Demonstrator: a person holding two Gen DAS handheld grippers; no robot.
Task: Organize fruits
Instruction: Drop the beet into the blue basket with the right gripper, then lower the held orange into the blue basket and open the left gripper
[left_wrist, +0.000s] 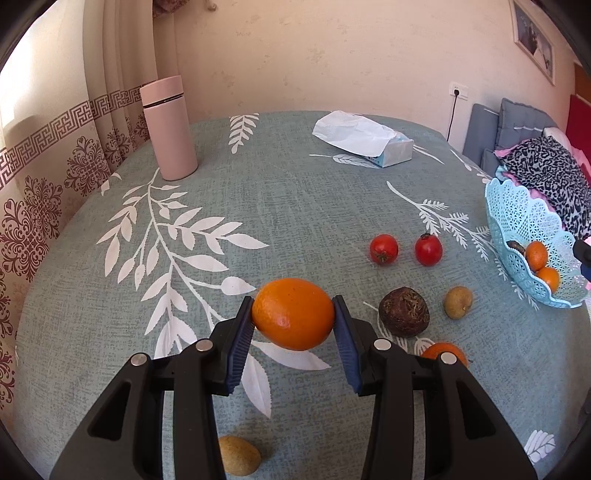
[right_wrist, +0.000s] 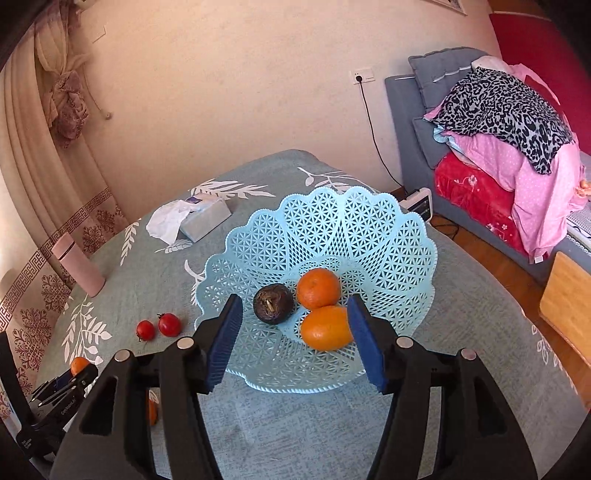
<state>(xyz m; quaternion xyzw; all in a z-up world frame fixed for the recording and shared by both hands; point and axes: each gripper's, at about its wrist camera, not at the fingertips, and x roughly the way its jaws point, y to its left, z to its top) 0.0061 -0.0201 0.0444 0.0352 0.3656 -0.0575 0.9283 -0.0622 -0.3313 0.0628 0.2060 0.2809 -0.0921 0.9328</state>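
Observation:
My left gripper (left_wrist: 293, 307) is shut on a large orange (left_wrist: 293, 314), held just above the tablecloth. Around it lie two red tomatoes (left_wrist: 384, 248), a dark brown fruit (left_wrist: 403, 312), a small greenish fruit (left_wrist: 458, 302), a half-hidden orange (left_wrist: 441, 350) and a yellowish fruit (left_wrist: 238, 456). My right gripper (right_wrist: 294, 303) hangs open over the light blue lattice basket (right_wrist: 332, 221), nothing pinched between its pads. In the basket rest a dark fruit (right_wrist: 273, 303), a tangerine (right_wrist: 318, 288) and an orange (right_wrist: 325, 328) close to the right finger.
A pink flask (left_wrist: 170, 129) stands at the far left of the table (left_wrist: 258, 206), and a tissue box (left_wrist: 369, 140) lies at the back. Beyond the right edge is a grey sofa piled with clothes (right_wrist: 498, 129) and a wooden piece of furniture (right_wrist: 565, 302).

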